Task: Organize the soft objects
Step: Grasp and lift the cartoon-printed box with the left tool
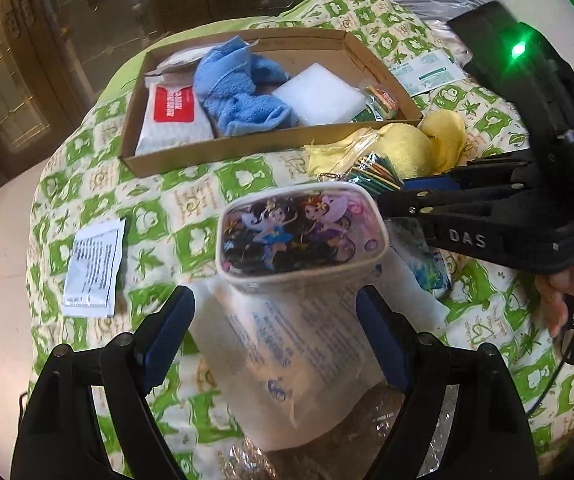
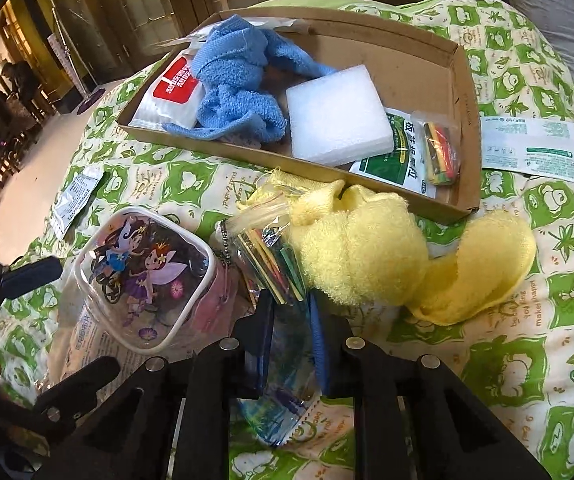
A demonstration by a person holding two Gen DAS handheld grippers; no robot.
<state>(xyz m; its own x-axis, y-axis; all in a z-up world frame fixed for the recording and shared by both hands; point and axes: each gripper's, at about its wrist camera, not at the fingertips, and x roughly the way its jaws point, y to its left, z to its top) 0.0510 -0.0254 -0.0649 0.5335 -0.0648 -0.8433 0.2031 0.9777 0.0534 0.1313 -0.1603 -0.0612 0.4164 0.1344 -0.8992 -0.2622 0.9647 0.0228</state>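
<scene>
Soft packets crowd the bed's green-checked quilt (image 1: 87,168) below my left tool (image 1: 275,336), its pads spread either side of the fairy pouch (image 1: 301,236), touching nothing. From the right, my right tool (image 2: 291,344) has clamped a blue sachet (image 2: 287,380); the cardboard tray (image 2: 463,128) lies straight ahead, beyond the yellow towel (image 2: 387,256).

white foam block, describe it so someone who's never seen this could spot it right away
Find the shallow cardboard tray on the green-and-white patterned bedspread. Inside, near its front wall, lies the white foam block, between a crumpled blue towel and a green printed packet. It is the only plain, square, unprinted item there.
</scene>
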